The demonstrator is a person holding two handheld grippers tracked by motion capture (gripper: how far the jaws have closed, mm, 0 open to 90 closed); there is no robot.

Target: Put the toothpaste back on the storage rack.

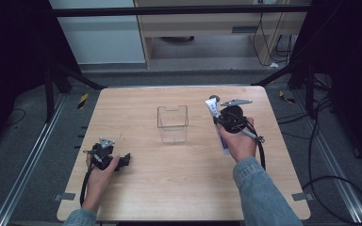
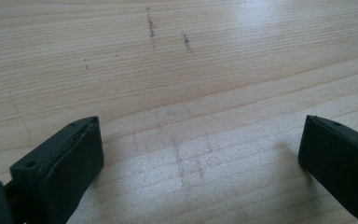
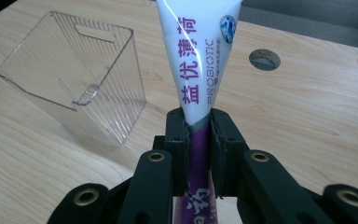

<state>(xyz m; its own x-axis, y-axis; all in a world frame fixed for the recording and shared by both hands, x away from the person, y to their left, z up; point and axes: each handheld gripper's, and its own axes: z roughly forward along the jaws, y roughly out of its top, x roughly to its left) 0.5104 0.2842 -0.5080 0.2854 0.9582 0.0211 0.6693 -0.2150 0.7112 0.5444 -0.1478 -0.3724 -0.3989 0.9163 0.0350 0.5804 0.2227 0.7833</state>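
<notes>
Carrying stage: right claw (image 3: 198, 128) clamped on toothpaste tube (image 3: 198, 60) (left claw (image 2: 198, 154) wide, empty, on bench (image 1: 136, 188)); next, over clear bin (image 1: 173, 123), release.

Light wooden table (image 1: 136, 188) with rounded corners, grain running across, a round hole (image 3: 264, 59) in its top beyond the right gripper and faint dark scuffs (image 2: 151, 28) ahead of the left one. Grey carpeted floor (image 1: 23, 146) with metal rails (image 1: 26, 169), loose black cables (image 1: 339, 183) and yellow-black tape marks (image 1: 82, 100). Beyond the far edge: black frame struts (image 1: 75, 77), a white panel (image 1: 101, 35), a pale wooden cabinet (image 1: 207, 23); dark to either side.
</notes>
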